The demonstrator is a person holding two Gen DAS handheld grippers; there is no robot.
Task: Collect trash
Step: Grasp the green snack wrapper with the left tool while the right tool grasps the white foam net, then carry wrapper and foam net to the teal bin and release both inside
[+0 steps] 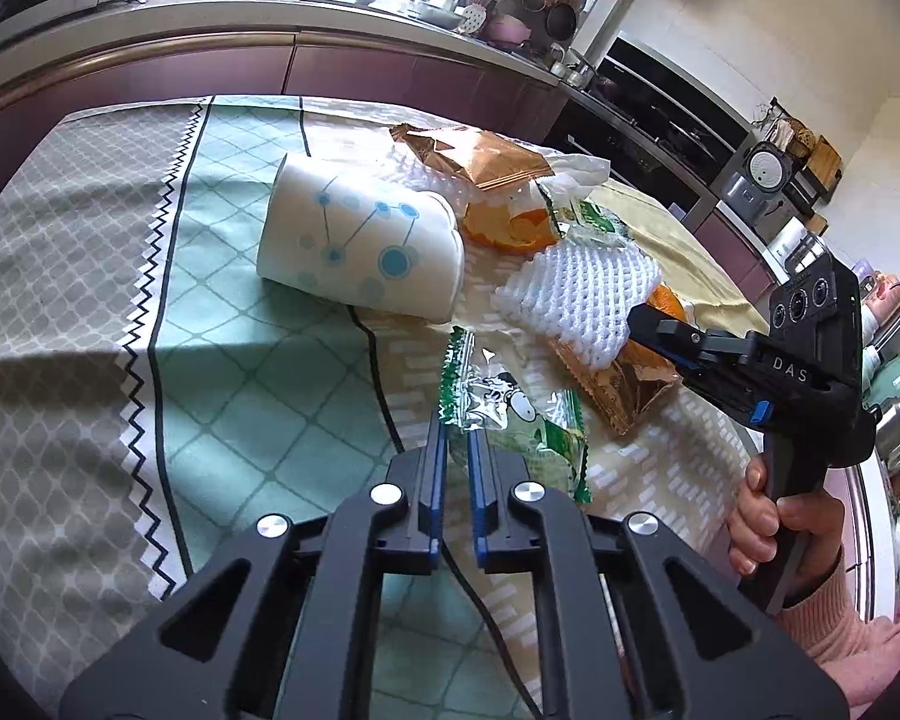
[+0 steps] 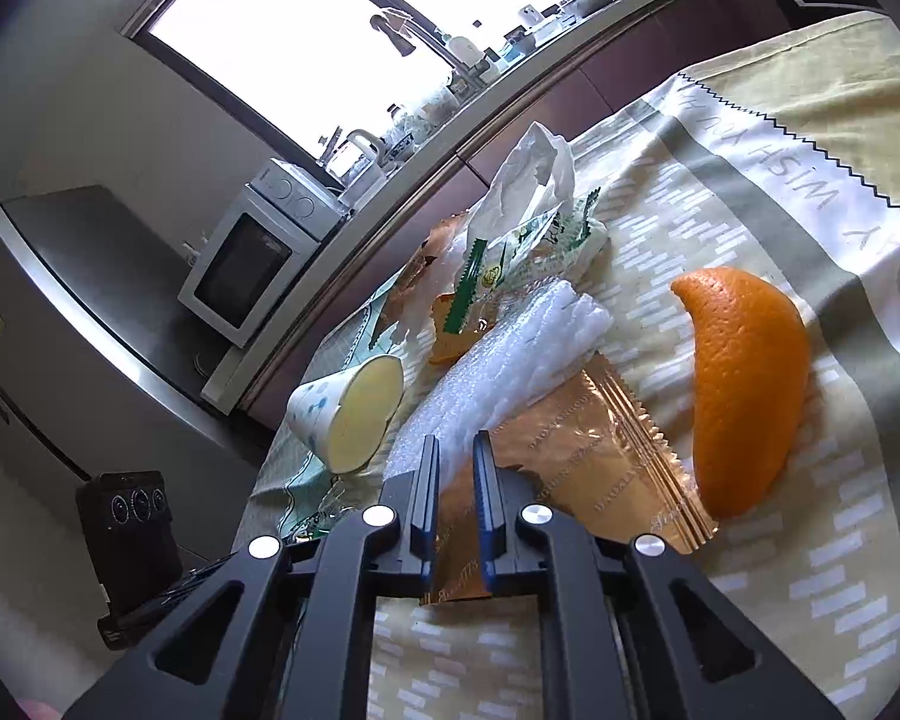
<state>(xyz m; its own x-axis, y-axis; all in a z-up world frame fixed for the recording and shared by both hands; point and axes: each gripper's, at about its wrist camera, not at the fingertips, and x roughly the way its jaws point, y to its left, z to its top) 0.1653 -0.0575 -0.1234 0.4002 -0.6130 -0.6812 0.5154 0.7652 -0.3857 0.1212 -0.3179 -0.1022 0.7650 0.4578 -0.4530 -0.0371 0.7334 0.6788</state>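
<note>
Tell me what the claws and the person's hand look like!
Each claw is black plastic with two slim fingers lined with blue pads, plus round silver bolts. The left claw has a thin black cable beneath it. The right claw has "DAS" in pale letters, a blue clip and round lenses. The hand wears a pink sleeve.

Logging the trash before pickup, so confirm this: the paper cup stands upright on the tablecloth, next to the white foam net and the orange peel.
Not quite. The paper cup lies on its side, not upright; the left wrist view shows it tipped over on the tablecloth. The rest holds: the foam net and orange peel are close by.
</note>
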